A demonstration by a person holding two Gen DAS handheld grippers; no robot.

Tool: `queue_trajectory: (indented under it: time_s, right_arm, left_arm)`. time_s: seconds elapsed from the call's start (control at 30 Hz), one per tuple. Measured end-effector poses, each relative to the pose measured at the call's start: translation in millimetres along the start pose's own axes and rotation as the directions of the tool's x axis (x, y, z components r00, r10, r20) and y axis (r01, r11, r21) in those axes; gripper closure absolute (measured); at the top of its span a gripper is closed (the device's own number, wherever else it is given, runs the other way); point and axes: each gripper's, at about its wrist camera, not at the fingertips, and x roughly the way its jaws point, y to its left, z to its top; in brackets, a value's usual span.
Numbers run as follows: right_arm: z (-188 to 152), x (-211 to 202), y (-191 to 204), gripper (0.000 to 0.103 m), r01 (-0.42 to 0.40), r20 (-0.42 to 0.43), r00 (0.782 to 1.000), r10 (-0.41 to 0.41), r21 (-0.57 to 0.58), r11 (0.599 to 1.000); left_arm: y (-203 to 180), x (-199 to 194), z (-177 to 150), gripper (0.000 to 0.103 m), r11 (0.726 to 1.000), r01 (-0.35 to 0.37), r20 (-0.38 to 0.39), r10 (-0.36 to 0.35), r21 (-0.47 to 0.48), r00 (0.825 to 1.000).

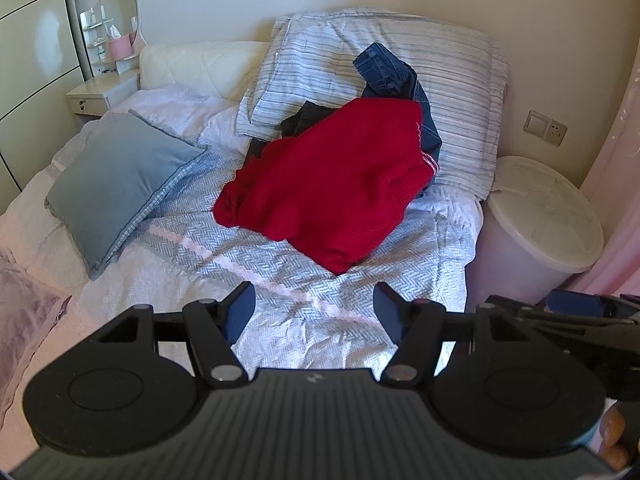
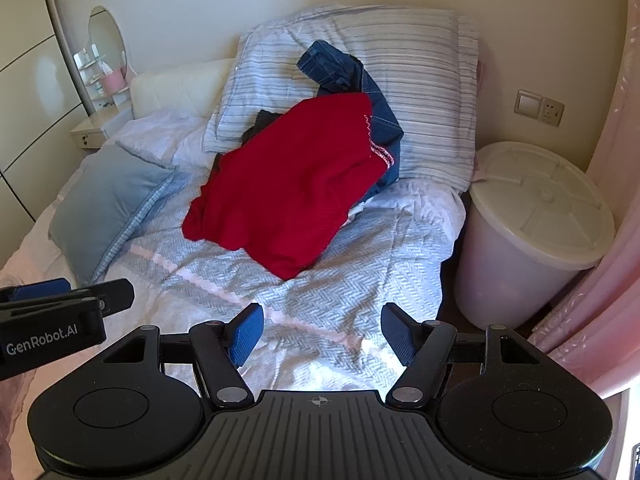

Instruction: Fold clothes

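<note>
A crumpled red knit sweater (image 1: 324, 184) (image 2: 288, 184) lies in a heap in the middle of the bed. Blue jeans (image 1: 394, 76) (image 2: 348, 76) stick out behind it, against a striped pillow, and a dark garment (image 1: 304, 118) (image 2: 262, 120) peeks out at the sweater's far left. My left gripper (image 1: 314, 306) hovers open over the blanket, short of the sweater, nothing between its blue pads. My right gripper (image 2: 322, 328) is likewise open and empty, nearer than the pile. Each gripper shows at the edge of the other's view.
The bed carries a grey-blue herringbone blanket (image 1: 280, 272) (image 2: 312, 288), a grey cushion (image 1: 116, 180) (image 2: 108, 196) at the left and a big striped pillow (image 1: 452, 80) (image 2: 420, 72) at the back. A white lidded bin (image 1: 540, 216) (image 2: 532, 220) stands right of the bed, beside a pink curtain (image 2: 600, 280). A dressing table (image 1: 104, 88) is far left.
</note>
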Motion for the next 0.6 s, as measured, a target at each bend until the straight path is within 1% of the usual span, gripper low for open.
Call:
queue_trajectory:
  time_s: [0.27, 0.6]
  right_arm:
    - [0.8, -1.1, -4.6, 0.035, -0.011, -0.002, 1.0, 0.011, 0.02, 1.0]
    - [4.3, 6.0, -2.3, 0.035, -0.033, -0.004, 0.999, 0.033, -0.003, 0.999]
  left_arm:
    - [0.6, 0.9, -1.8, 0.041, 1.0, 0.0, -0.001, 0.0, -0.002, 1.0]
    - [7.8, 1.6, -3.5, 0.041, 0.999, -0.02, -0.002, 0.02, -0.03, 1.0]
